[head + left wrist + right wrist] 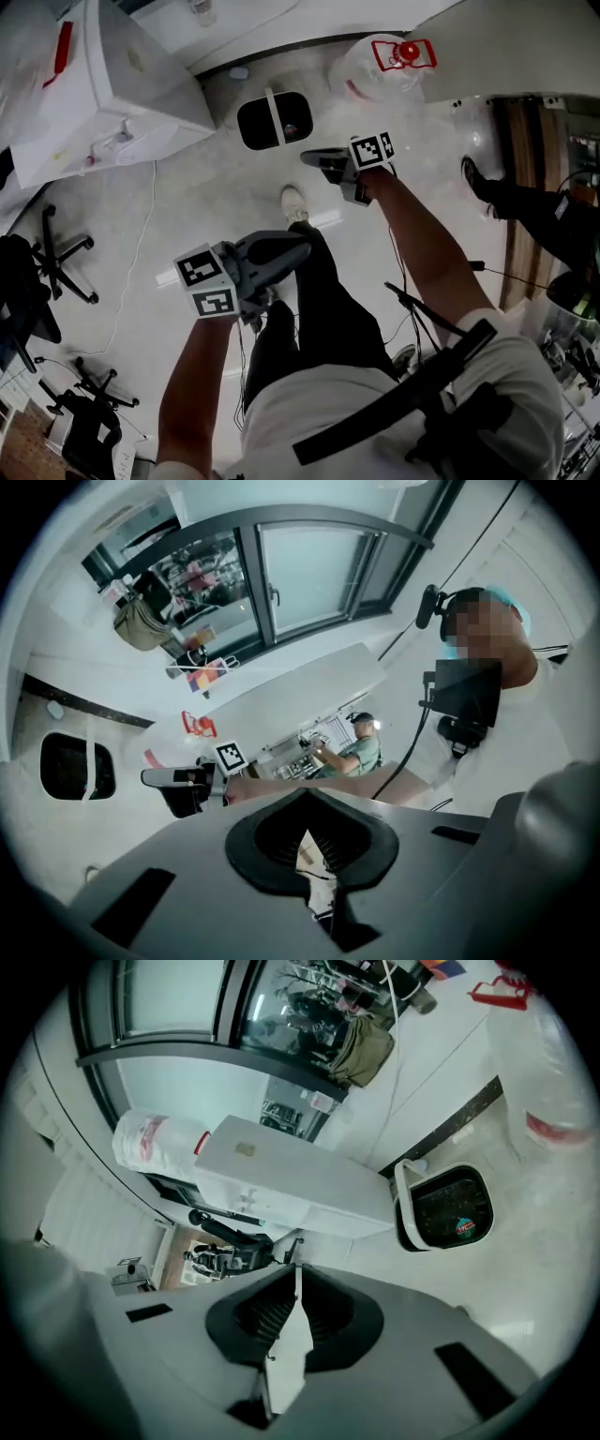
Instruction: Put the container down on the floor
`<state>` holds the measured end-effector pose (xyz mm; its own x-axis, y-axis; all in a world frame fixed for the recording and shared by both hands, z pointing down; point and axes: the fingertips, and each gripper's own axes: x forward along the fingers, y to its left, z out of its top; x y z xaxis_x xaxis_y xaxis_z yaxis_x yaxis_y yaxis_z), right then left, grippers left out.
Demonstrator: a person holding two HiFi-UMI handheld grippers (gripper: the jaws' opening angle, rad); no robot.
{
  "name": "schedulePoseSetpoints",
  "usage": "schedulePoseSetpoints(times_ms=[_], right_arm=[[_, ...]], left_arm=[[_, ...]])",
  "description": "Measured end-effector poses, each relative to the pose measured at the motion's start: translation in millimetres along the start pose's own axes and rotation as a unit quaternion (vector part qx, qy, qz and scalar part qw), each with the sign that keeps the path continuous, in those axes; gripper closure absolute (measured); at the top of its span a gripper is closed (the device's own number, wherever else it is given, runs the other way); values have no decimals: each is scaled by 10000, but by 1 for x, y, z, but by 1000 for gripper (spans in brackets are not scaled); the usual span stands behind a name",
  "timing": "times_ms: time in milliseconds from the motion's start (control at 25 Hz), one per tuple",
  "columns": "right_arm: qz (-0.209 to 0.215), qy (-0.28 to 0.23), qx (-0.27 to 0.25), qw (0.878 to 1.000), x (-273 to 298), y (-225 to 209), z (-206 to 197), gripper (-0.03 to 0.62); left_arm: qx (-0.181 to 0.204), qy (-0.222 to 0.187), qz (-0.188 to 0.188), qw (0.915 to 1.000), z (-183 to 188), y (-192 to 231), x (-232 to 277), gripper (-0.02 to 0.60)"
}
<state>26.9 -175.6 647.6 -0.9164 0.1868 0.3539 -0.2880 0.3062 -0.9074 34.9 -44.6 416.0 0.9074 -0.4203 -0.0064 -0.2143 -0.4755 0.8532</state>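
Black container with a white rim and a white bar across its top sits flat on the pale speckled floor, top middle of the head view, well apart from both grippers. The left gripper and the right gripper both have their jaws pressed together with nothing in them. It looks put down already, so the best thing now is to move away gently and not bump it.

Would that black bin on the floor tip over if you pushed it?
Probably not: the black bin looks wide and sits flat on the floor. It looks mostly empty, so it is likely light and would slide.
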Motion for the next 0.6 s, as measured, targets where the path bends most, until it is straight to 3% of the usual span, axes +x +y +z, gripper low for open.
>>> schedulePoseSetpoints(times_ms=[80, 240, 600], right_arm=[[-86, -21, 77, 9999, -6, 27, -24, 571], [140, -219, -206, 9994, -10, 90, -56, 576], [22, -588, -927, 9940, -3, 216, -113, 578]], left_arm=[[40, 68, -31, 10000, -8, -27, -10, 572], [196, 154, -110, 9996, -18, -79, -32, 572], [677, 211, -191, 9973, -41, -175, -74, 572]])
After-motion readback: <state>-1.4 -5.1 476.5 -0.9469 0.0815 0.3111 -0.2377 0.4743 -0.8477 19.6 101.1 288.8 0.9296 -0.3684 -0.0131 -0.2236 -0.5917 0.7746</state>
